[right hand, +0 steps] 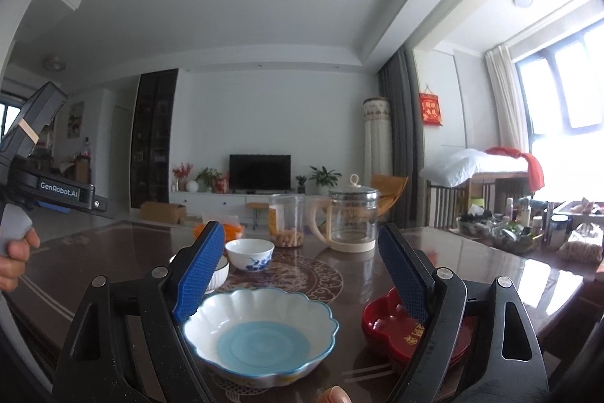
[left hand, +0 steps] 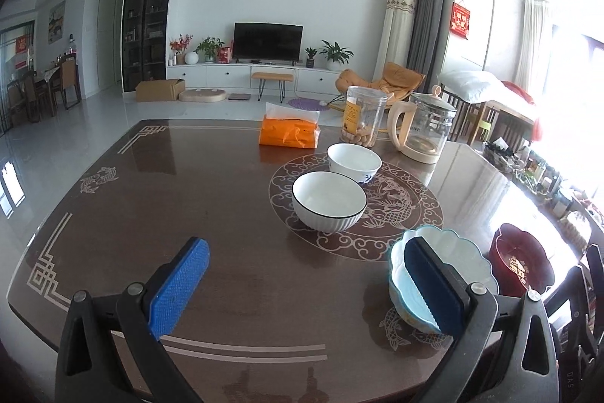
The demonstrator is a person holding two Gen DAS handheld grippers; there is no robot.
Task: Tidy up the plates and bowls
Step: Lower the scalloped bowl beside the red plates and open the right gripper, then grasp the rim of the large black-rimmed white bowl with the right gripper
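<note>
On the dark brown table point(left hand: 158, 199), inlaid with pale line borders and a round dragon medallion, 4 pieces of tableware are seen. A white ribbed bowl with a black rim point(left hand: 329, 203) is set on the medallion, and a white bowl with blue floral painting point(left hand: 354, 162) is placed just behind it, on the far side, the 2 nearly touching. Nearer and to the right, a scalloped bowl with a light blue centre point(right hand: 260, 335) is found close to the near table edge, and a dark red lobed dish point(right hand: 389, 323) lies just to its right, apart from it. At the far side of the table an orange tissue pack point(left hand: 288, 133), a clear plastic jar of snacks point(left hand: 362, 118) and a glass kettle with a cream handle point(left hand: 424, 123) are lined up. The left gripper point(left hand: 305, 274) is held wide open above the near part of the table, with nothing between its blue pads; its right pad is seen in front of the scalloped bowl. The right gripper point(right hand: 298, 274) is likewise spread wide and empty, with the scalloped bowl seen low between its 2 fingers and the red dish partly covered by the right finger. In the right wrist view the left gripper's body is seen at the far left, gripped by a hand point(right hand: 15, 259).
</note>
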